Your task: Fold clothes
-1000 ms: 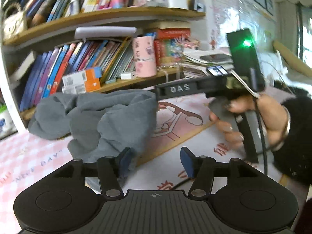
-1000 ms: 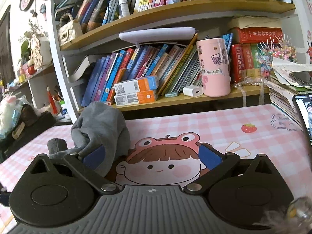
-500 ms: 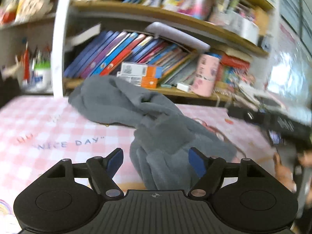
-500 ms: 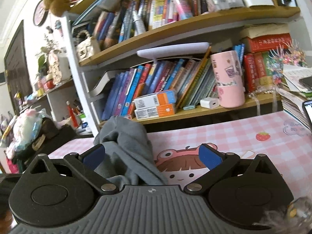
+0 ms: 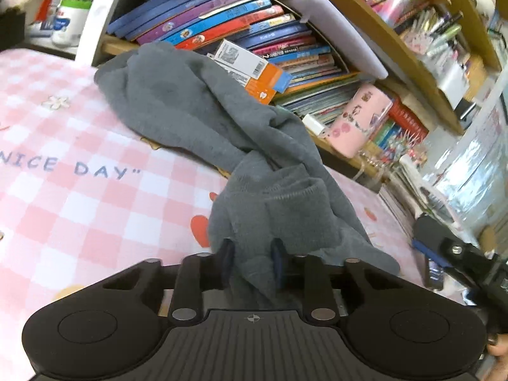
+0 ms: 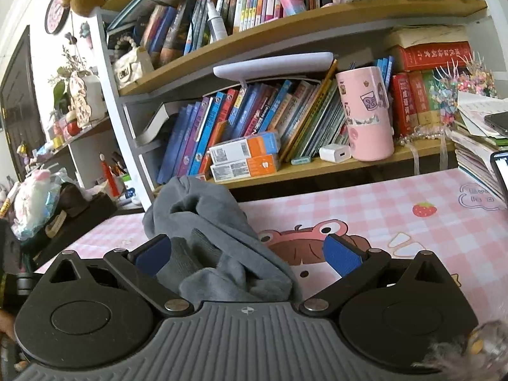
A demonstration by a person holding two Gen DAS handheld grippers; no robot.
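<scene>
Garment (image 5: 203, 117), grey, crumpled on pink checked mat (image 5: 79, 209), strung from shelf (image 5: 358, 158) edge at back toward front. Far end bunched vs. books (image 5: 222, 22) and orange-white boxes (image 5: 254, 70); near end w/ ribbed cuff draped down betw. blue pads.

L gripper (image 5: 250, 262): jaws closing, nearly together, fold of grey cloth pinched betw. them, pads pressing on fabric both sides. Angled down onto mat, view tilted.

R gripper (image 6: 249, 254): jaws wide apart. Cloth (image 6: 216, 244) heaped betw. them, nearer left pad, maybe touching it; right pad clear, over frog cartoon (image 6: 304, 235) printed on mat (image 6: 381, 197). No grip there.

Seen from L cam at far right: R tool's black body (image 5: 457, 263), fingertip of hand (image 5: 498, 349) at frame edge.

Background: pink cup (image 6: 368, 114) and white charger (image 6: 335, 154) on lower shelf, just beside each other; phone (image 6: 501, 174) partly cut off at right edge. "NICE DAY" text printed on mat left of garment.
</scene>
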